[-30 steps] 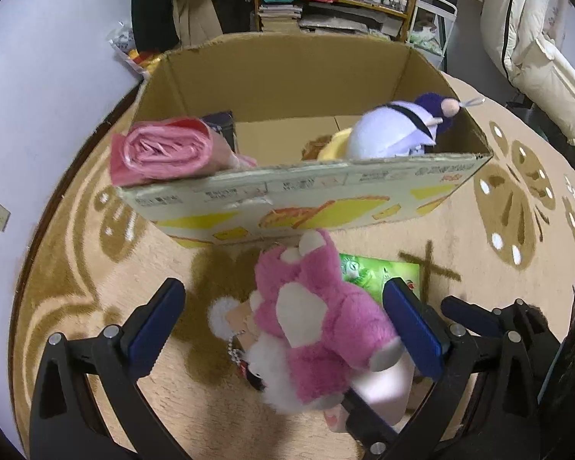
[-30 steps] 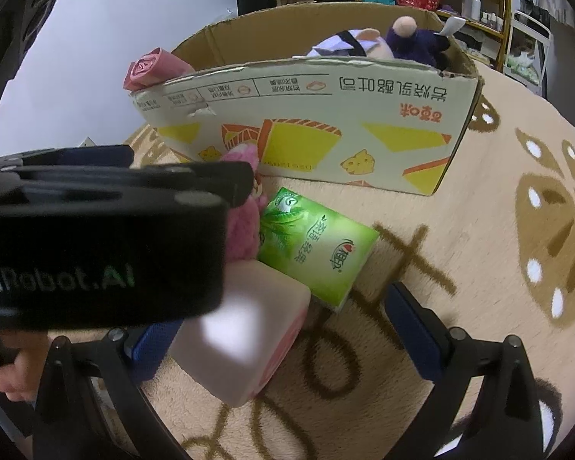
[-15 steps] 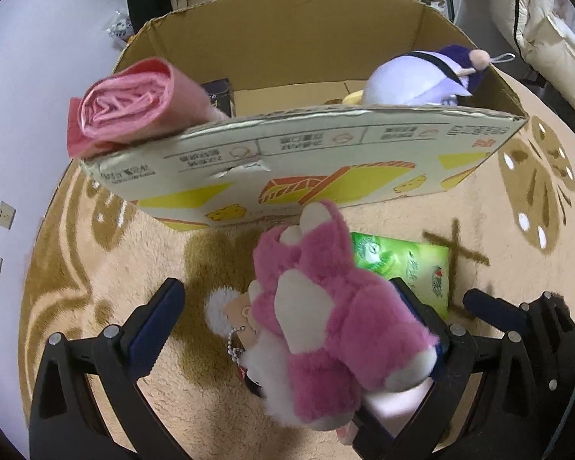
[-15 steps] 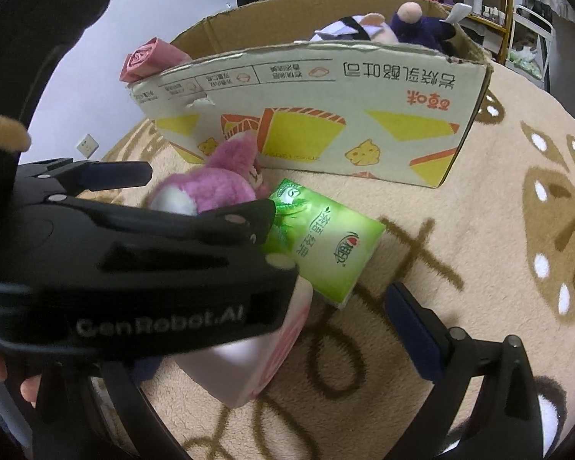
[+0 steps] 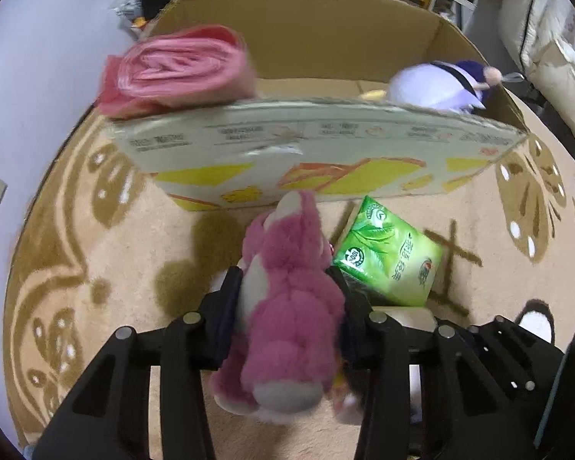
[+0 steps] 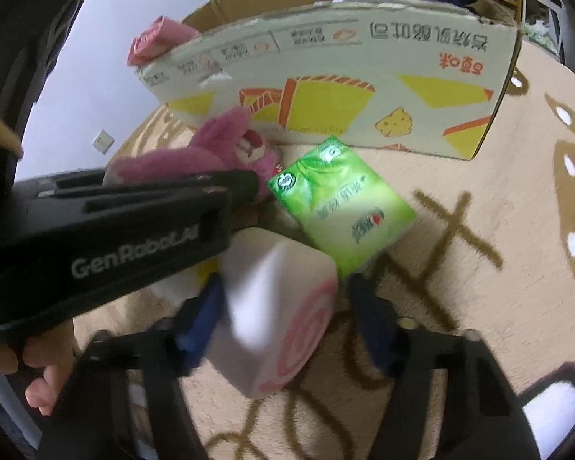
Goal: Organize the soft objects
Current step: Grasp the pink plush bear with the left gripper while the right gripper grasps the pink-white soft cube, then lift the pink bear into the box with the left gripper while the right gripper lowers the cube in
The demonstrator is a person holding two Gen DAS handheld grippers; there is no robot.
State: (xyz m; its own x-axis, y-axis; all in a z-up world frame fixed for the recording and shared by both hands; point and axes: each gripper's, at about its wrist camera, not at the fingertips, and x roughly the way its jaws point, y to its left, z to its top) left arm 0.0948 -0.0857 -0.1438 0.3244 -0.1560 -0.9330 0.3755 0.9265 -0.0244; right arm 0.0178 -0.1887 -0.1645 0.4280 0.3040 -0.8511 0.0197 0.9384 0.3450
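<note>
On a tan carpet (image 5: pixel 96 253) with brown patterns, the left gripper (image 5: pixel 285 291) is closing, and its blue pads already press both sides of a pink plush toy (image 5: pixel 287 306), which lies near the front wall of a cardboard box (image 5: pixel 326 149). The right gripper (image 6: pixel 283 310) is closing too; a white soft block with a pink swirl on its end (image 6: pixel 276 314) sits between its fingers, the left pad touching the block while a small gap shows at the right pad. Just right of the plush toy, a green tissue pack (image 5: pixel 391 257) lies flat on the carpet, touching the far edge of the white block. The box stands at the far side of the carpet, its printed wall facing the grippers. A rolled pink bag (image 5: pixel 180 73) rests on the box's left front corner, and a white and purple plush doll (image 5: pixel 441 84) lies inside at the right. In the right wrist view, a person's fingers (image 6: pixel 42 375) hold the handle of the left gripper at the lower left.
</note>
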